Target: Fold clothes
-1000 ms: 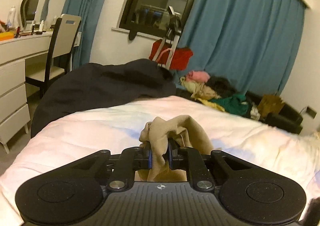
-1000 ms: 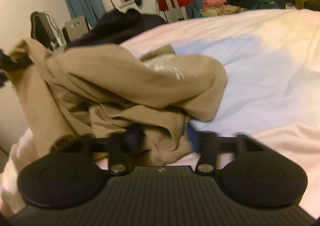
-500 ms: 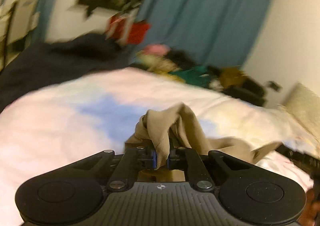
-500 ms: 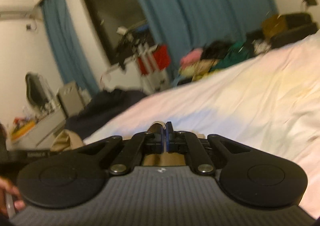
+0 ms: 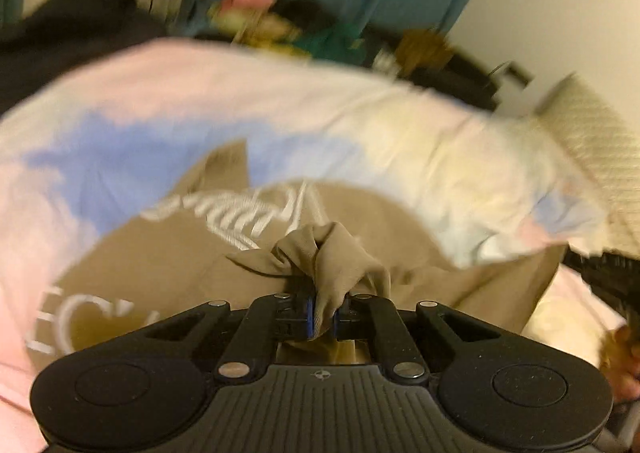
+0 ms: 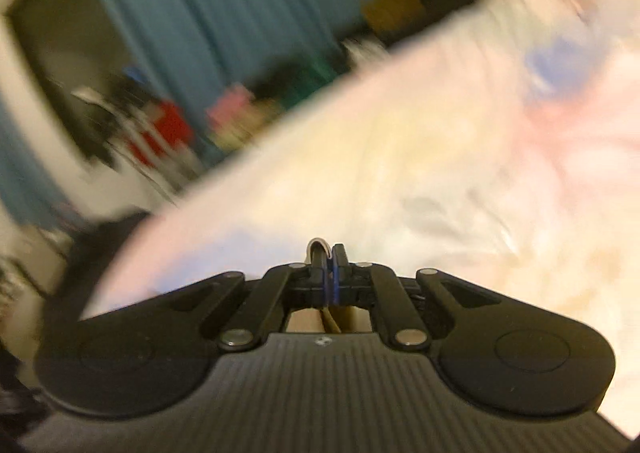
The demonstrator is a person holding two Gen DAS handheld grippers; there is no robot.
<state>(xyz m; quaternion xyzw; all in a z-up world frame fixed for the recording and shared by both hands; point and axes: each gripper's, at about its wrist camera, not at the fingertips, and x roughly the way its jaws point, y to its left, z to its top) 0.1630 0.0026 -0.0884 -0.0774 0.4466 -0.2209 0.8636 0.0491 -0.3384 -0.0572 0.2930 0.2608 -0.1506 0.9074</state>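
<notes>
A tan shirt (image 5: 192, 253) with white lettering is spread out over the pastel bed cover (image 5: 380, 125) in the blurred left wrist view. My left gripper (image 5: 322, 313) is shut on a bunched fold of that shirt. In the right wrist view, my right gripper (image 6: 330, 281) is shut on a thin edge of the tan shirt (image 6: 318, 245), which peeks out above the fingertips; the rest of the cloth hangs hidden below the gripper. The other gripper's black body (image 5: 600, 273) shows at the right edge of the left wrist view.
Blue curtains (image 6: 240, 13) and a dark window (image 6: 60, 65) stand behind the bed. A pile of coloured clothes (image 5: 280, 25) lies on a dark couch beyond the far bed edge. A dark blanket (image 5: 60, 33) lies at the bed's far left. A cream headboard (image 5: 600, 141) is at right.
Both grippers swung right and tilted down. The tan shirt, bunched a second ago, now hangs spread wide with its lettering showing. The right gripper closed on the shirt's edge.
</notes>
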